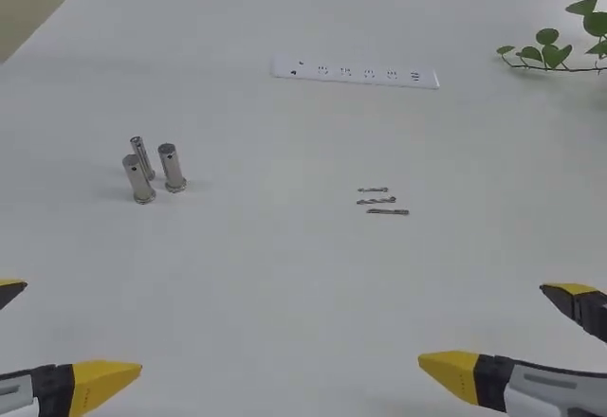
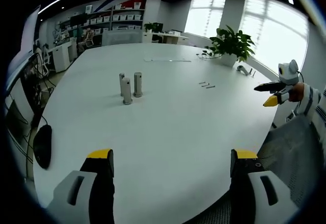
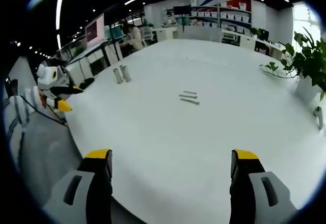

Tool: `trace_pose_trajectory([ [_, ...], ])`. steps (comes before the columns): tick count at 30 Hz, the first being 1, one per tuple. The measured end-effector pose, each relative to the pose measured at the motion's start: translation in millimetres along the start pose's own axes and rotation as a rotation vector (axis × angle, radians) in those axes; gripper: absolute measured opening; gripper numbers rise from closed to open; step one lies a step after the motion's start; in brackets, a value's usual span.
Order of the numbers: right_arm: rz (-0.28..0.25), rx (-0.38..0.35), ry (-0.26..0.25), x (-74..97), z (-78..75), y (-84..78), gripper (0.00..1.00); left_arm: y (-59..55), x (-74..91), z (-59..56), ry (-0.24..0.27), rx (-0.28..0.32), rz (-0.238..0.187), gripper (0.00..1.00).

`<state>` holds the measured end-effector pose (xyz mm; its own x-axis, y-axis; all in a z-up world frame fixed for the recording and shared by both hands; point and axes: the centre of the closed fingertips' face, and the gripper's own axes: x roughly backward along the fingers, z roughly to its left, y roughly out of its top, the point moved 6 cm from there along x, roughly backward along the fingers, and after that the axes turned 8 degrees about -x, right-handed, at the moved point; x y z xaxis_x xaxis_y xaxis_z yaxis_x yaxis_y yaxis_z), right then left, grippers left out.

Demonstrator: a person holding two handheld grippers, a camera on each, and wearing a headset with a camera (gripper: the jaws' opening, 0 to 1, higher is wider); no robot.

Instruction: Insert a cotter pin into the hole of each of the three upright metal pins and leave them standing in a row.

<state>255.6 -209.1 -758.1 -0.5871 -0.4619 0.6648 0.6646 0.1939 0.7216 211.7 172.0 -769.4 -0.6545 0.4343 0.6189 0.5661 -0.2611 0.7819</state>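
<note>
On the white desk (image 1: 285, 275), at about 10 o'clock from its middle in the head view, three pins (image 1: 172, 169) stand upright in a tight cluster, wide ends down. Two are in front, side by side, and a third is just behind the left one (whether any of them touch, I cannot tell). Well apart from them, at their 3 o'clock, three cotters (image 1: 377, 201) lie flat and parallel, one behind another with small gaps between. The nearest is shifted a little toward 3 o'clock. They lie loose on the desk, not in the pins. A power strip (image 1: 356, 72) lies at 12 o'clock, beyond both groups, and leaves of a plant (image 1: 555, 49) reach in at 2 o'clock.

The left gripper (image 1: 83, 328) is at 7 o'clock in the head view and the right gripper (image 1: 480, 324) at 5 o'clock. Each has its yellow-tipped jaws spread wide and holds nothing, and both are over bare desk, well short of the pins and cotters. In the left gripper view the pins stand at 11 o'clock beyond the jaws and the cotters at 1 o'clock, with the right gripper at 3 o'clock next to a striped sleeve (image 2: 313, 102). In the right gripper view the cotters lie at 12 o'clock, the pins farther off at 11 o'clock, and the left gripper at 9 o'clock.
</note>
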Motion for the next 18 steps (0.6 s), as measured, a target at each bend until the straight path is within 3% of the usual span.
trace_pose_trajectory([
  [4, -0.017, -0.019, 0.003, 2.1, -1.6, 2.2, 0.98, 1.0, -0.3, -0.4, 0.001, 0.000, -0.003, 0.95],
  [9, 0.016, -0.005, -0.005, 2.3, -2.6, -2.4, 0.98, 2.1, -1.2, -0.3, -0.021, -0.024, 0.026, 0.95],
  [18, 0.034, 0.005, -0.003, 0.1, -2.2, -8.0, 0.98, 6.6, -2.9, 7.3, -0.007, -0.028, 0.017, 0.95],
])
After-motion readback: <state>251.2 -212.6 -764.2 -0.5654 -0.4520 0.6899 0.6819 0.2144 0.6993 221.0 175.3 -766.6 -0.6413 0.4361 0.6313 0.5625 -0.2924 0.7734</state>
